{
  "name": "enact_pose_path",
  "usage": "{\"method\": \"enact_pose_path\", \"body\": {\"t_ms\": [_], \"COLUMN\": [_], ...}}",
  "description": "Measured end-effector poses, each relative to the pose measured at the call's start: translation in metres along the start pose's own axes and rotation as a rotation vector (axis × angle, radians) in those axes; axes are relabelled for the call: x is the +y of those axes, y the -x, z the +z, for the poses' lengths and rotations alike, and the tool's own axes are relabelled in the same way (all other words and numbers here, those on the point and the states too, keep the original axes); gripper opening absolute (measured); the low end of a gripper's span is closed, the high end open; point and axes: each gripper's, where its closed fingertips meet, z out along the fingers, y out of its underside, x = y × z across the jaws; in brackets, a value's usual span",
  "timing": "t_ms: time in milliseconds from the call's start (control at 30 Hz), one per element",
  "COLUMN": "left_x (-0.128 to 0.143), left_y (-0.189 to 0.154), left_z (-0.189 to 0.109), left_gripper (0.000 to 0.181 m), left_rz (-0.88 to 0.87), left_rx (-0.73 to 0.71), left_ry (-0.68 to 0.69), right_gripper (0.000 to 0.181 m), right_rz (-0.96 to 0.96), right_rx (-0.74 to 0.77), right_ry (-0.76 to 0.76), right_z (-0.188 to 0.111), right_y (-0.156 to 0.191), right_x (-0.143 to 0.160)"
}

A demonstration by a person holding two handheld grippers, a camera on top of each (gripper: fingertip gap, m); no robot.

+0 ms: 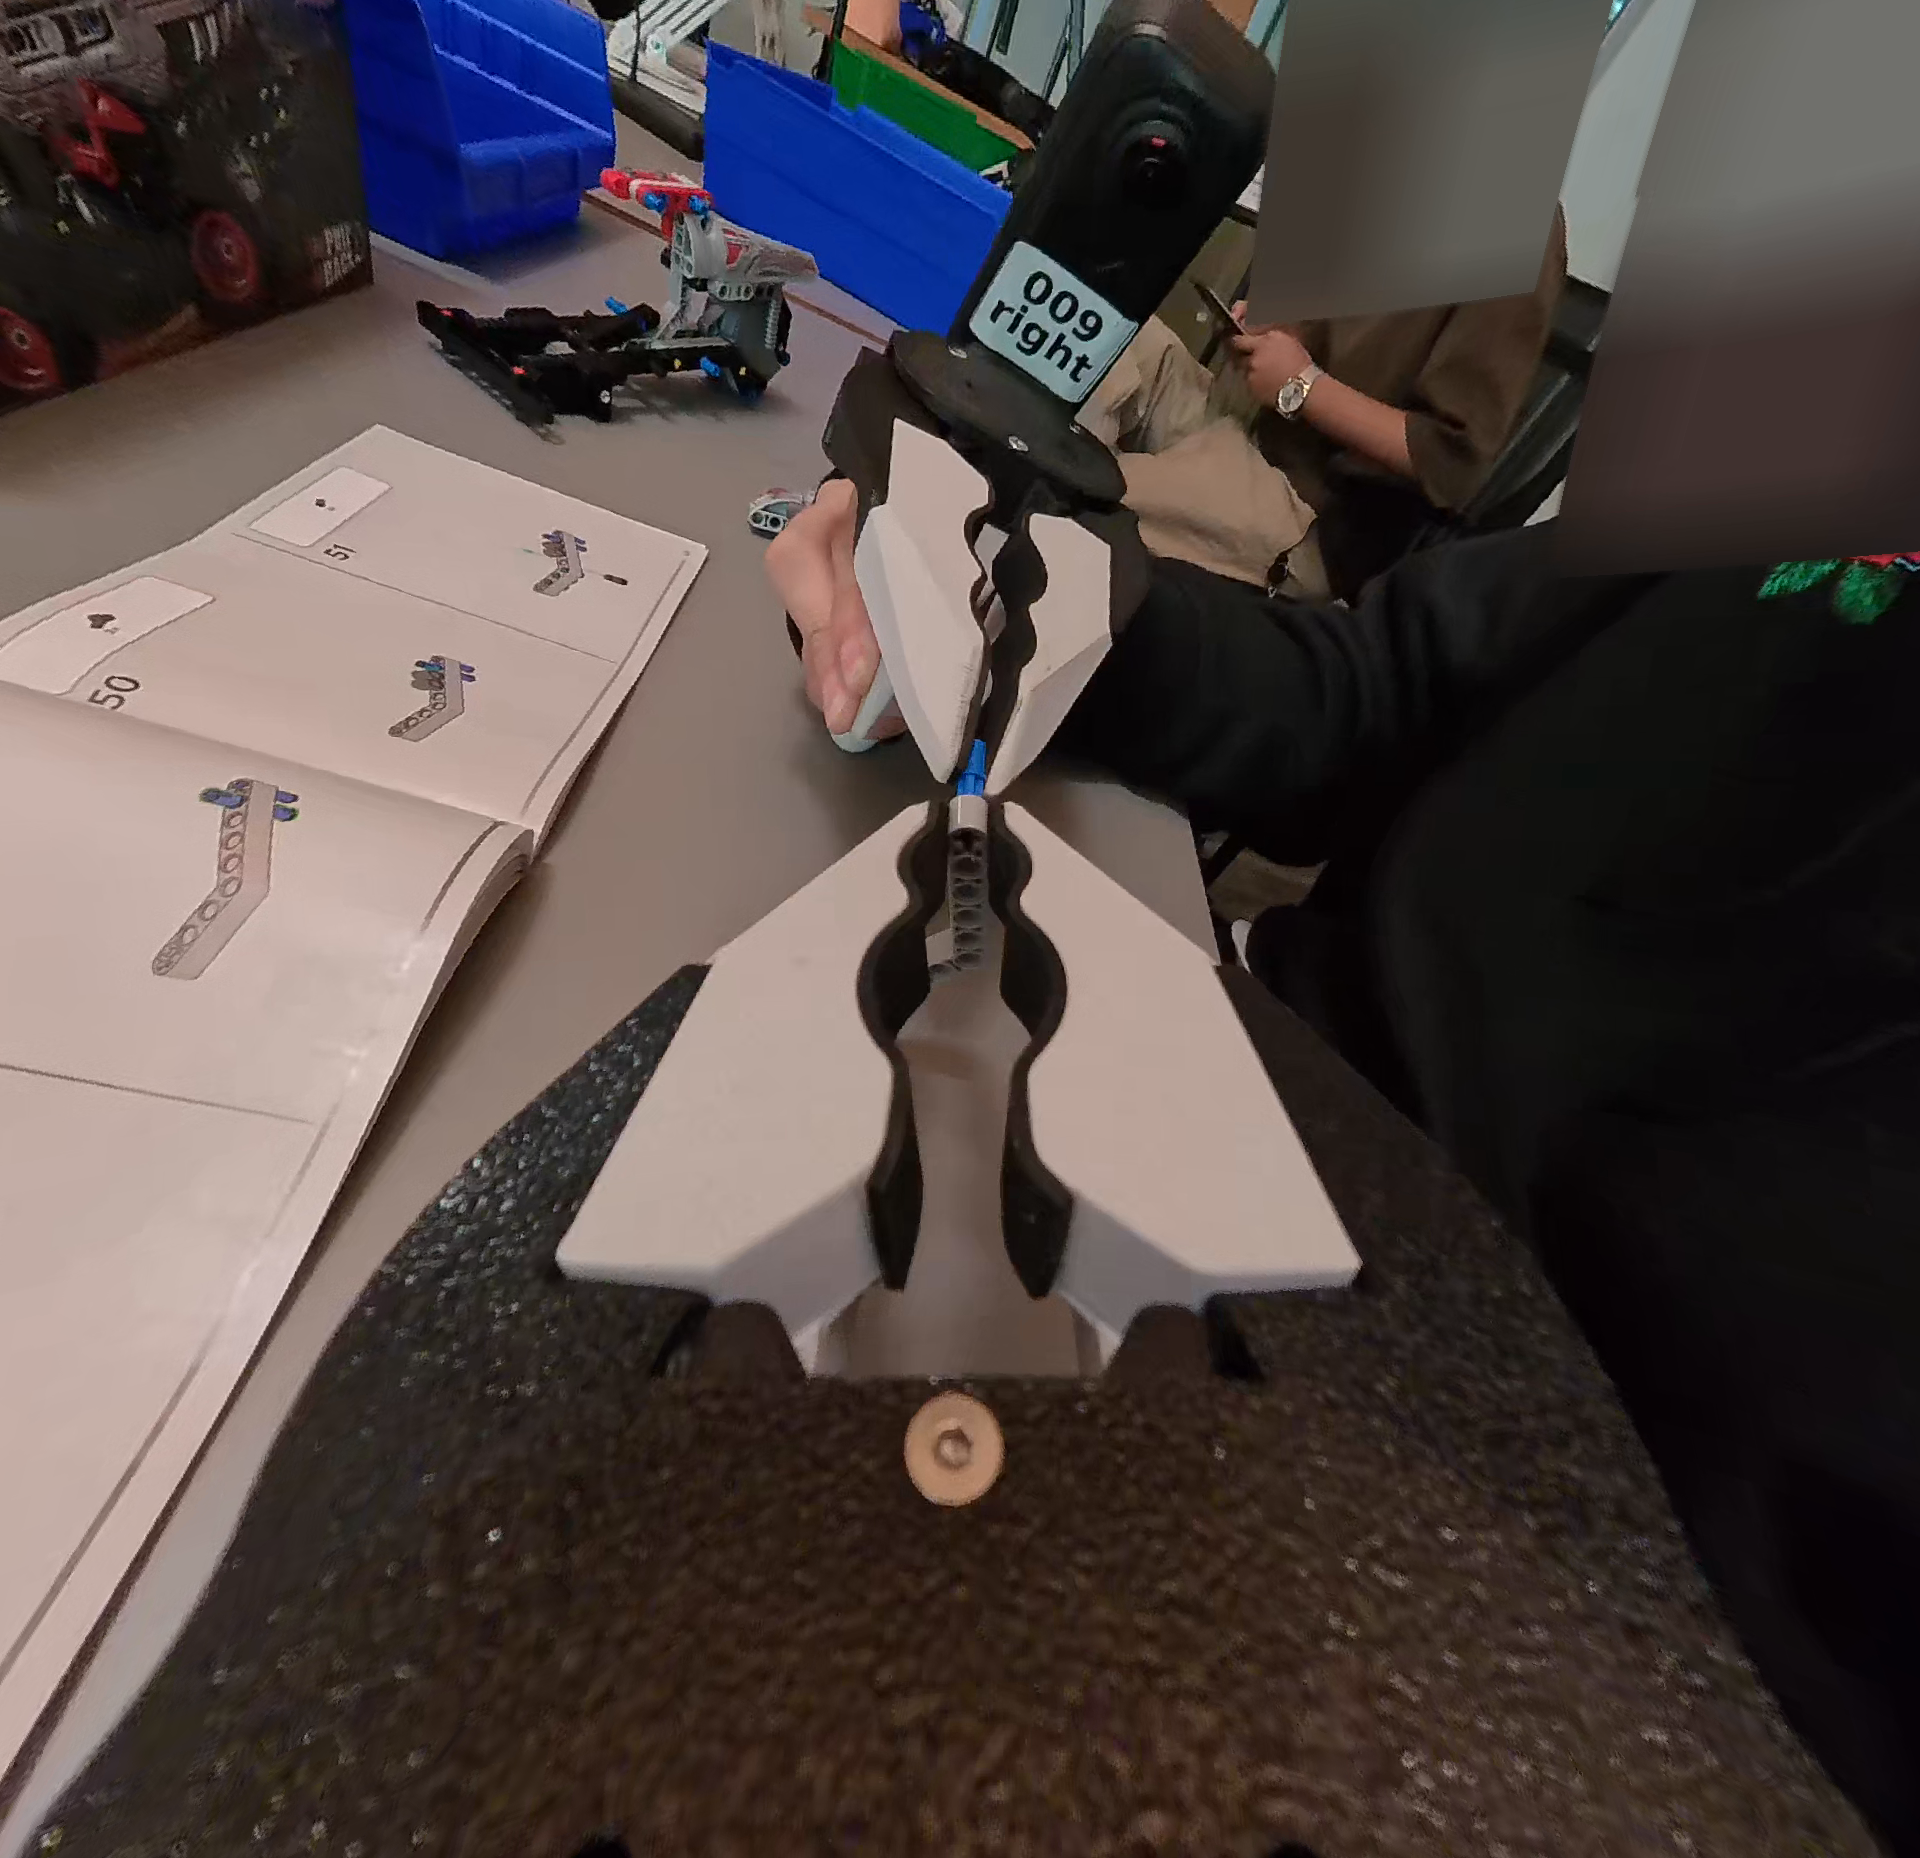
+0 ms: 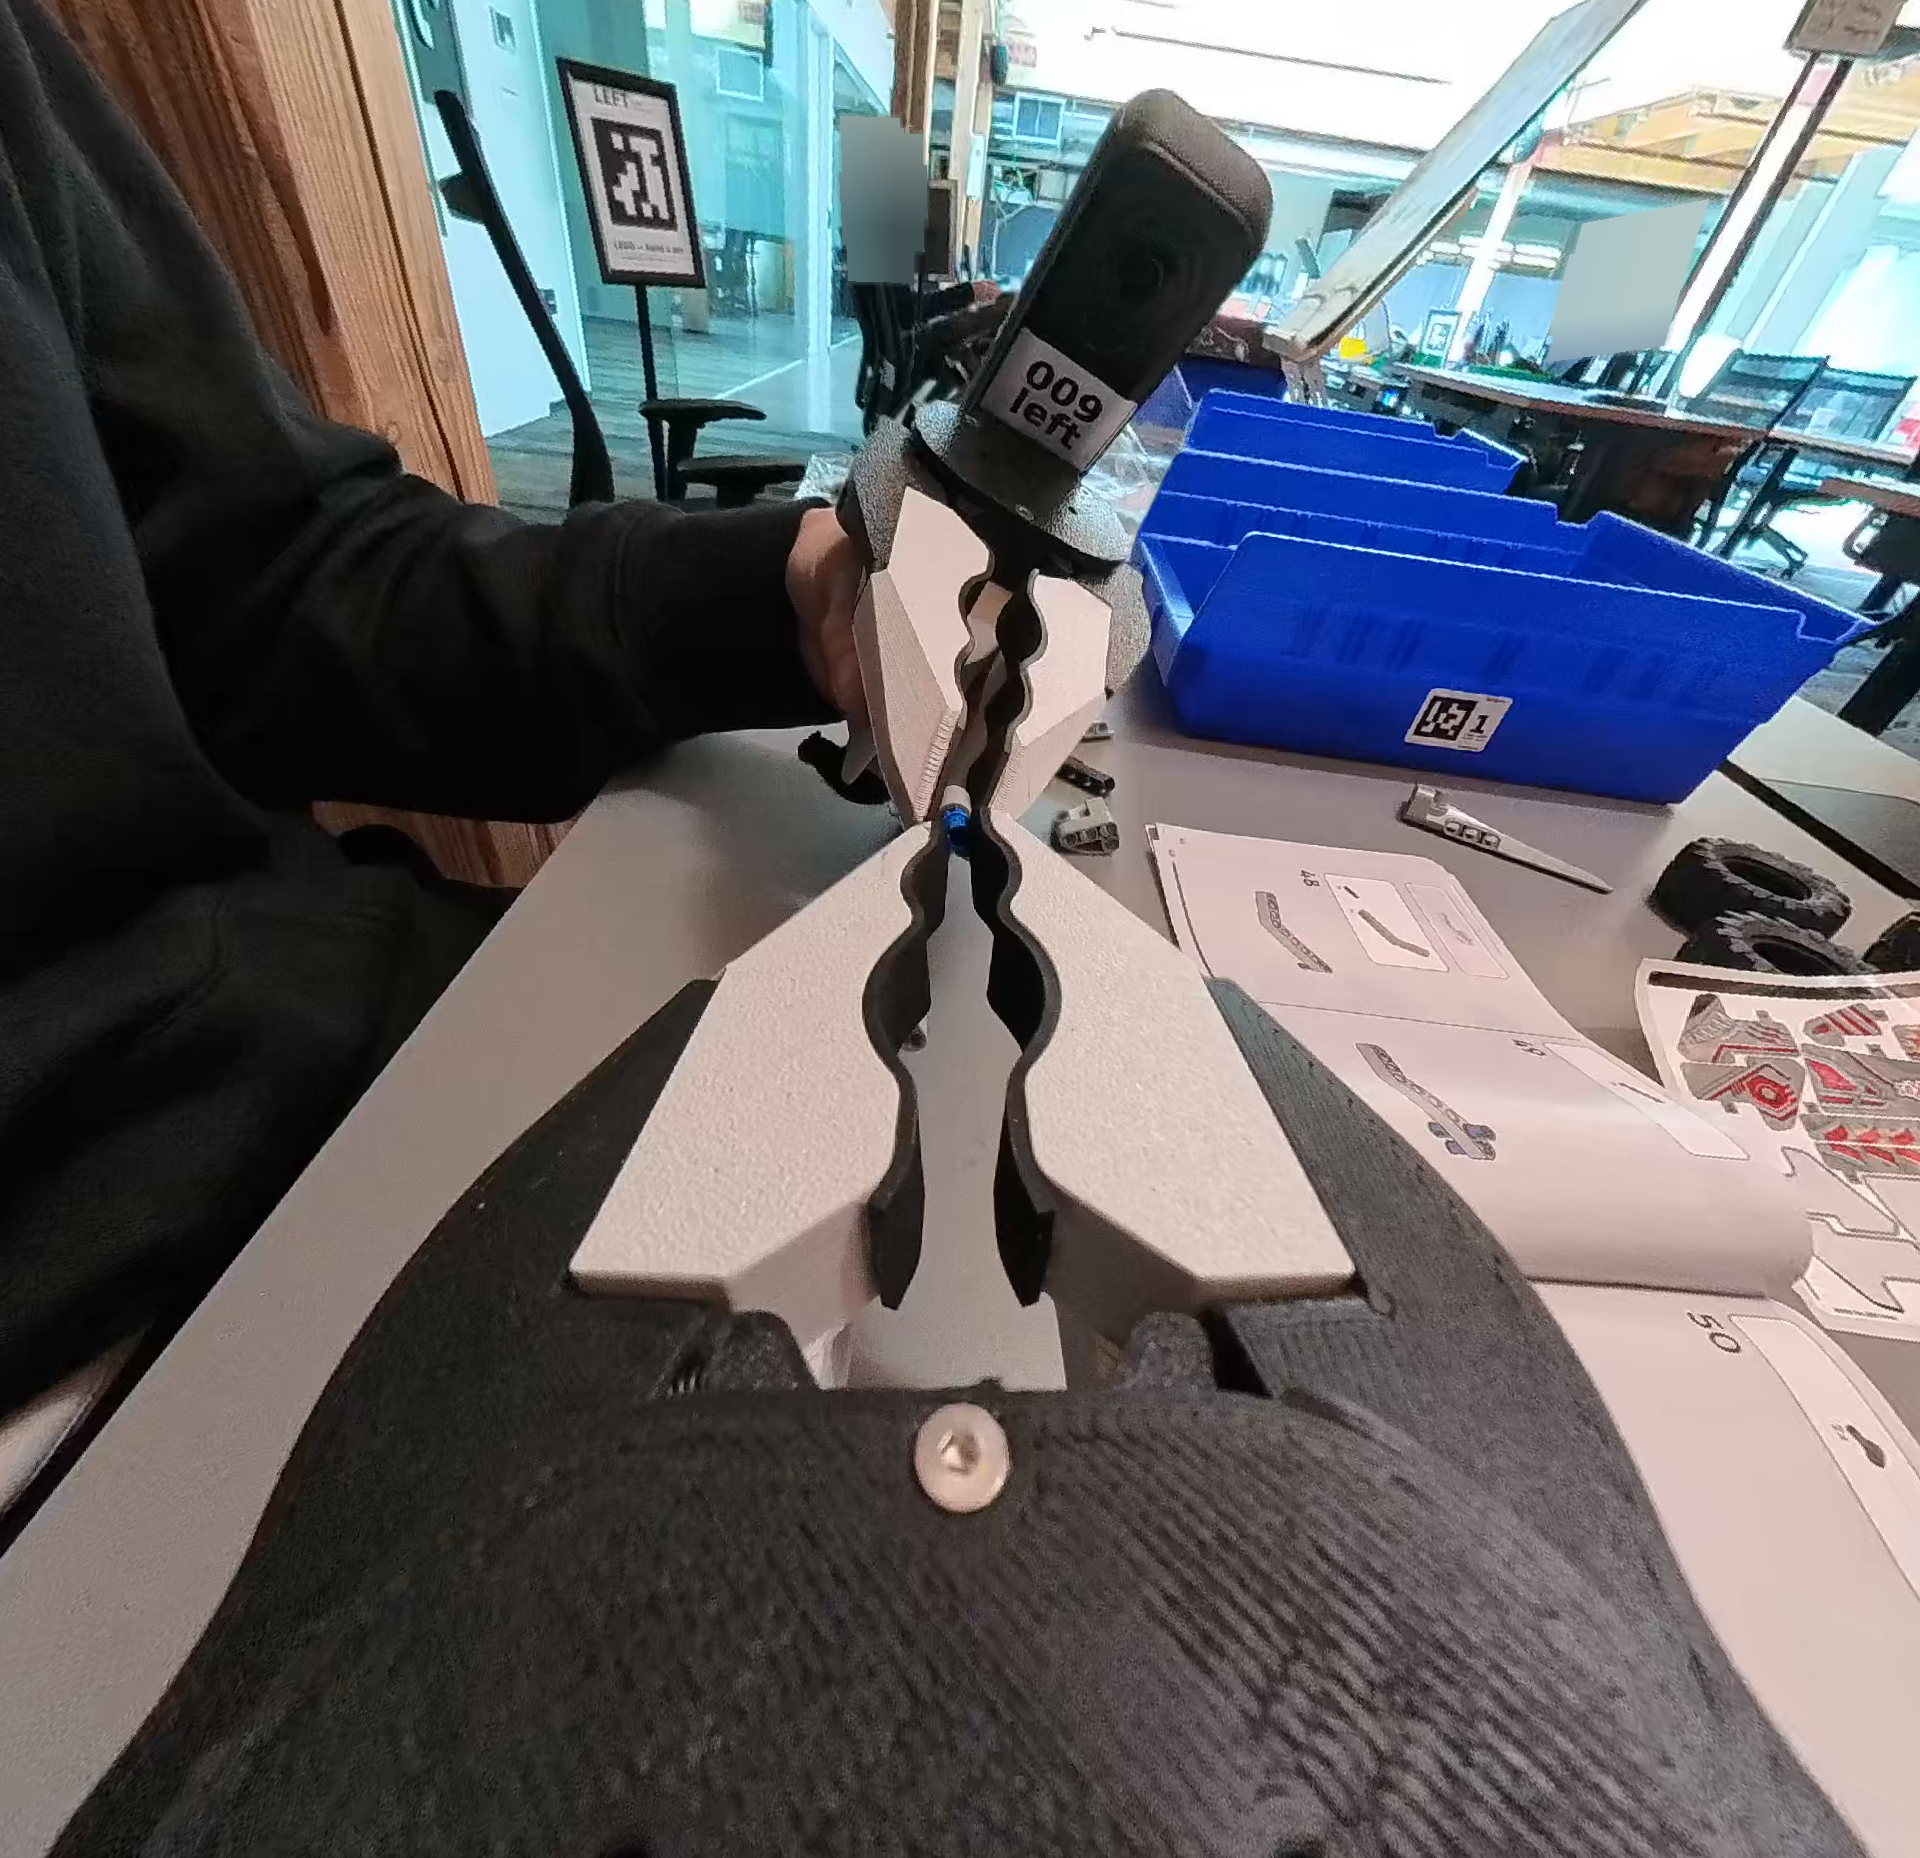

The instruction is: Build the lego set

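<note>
My left gripper [image 1: 966,821] is shut on a grey Lego beam [image 1: 966,899] with a row of holes, held upright between its fingers above the table. My right gripper [image 1: 974,761] faces it tip to tip and is shut on a blue pin [image 1: 975,766] that touches the beam's top end. In the right wrist view my right gripper [image 2: 958,852] holds the blue pin [image 2: 954,827] against the tips of the left gripper [image 2: 961,782]. There the beam is mostly hidden between the left fingers.
An open instruction booklet [image 1: 312,769] lies to the left on the grey table [image 1: 675,873]. A partly built black, grey and red model [image 1: 623,343] stands behind it, with blue bins [image 2: 1455,645] and the set's box [image 1: 156,146]. Black tyres [image 2: 1745,894], a sticker sheet [image 2: 1818,1081] and loose grey pieces [image 2: 1086,829] lie nearby. Only a small space, under 4 cm, lies between the two pairs of fingers.
</note>
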Motion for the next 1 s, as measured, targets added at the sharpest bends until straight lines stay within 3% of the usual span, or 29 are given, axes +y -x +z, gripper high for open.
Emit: {"method": "enact_pose_path", "body": {"t_ms": [200,367,567,900,1000], "left_x": [-0.004,-0.019,-0.029,-0.026,-0.023], "left_y": [0.001,0.013,0.012,0.011,0.007], "left_z": [0.0,-0.003,-0.005,-0.008,-0.003], "left_gripper": [0.005,0.005,0.013,0.014,0.006], "left_rz": [-0.009,-0.004,0.038,-0.023,-0.031], "left_rx": [-0.013,-0.094,-0.126,-0.092,-0.059], "left_ry": [-0.02,-0.126,-0.194,-0.183,-0.171], "right_gripper": [0.003,0.003,0.003,0.003,0.003], "right_rz": [0.026,0.027,0.043,0.007,0.007], "right_rx": [0.016,0.13,0.131,0.144,0.137], "right_ry": [-0.034,-0.065,-0.116,-0.11,-0.1], "right_z": [0.0,-0.002,-0.006,-0.005,-0.003], "right_y": [-0.003,-0.02,-0.021,-0.021,-0.019], "right_x": [-0.004,-0.008,-0.016,-0.015,-0.014]}}
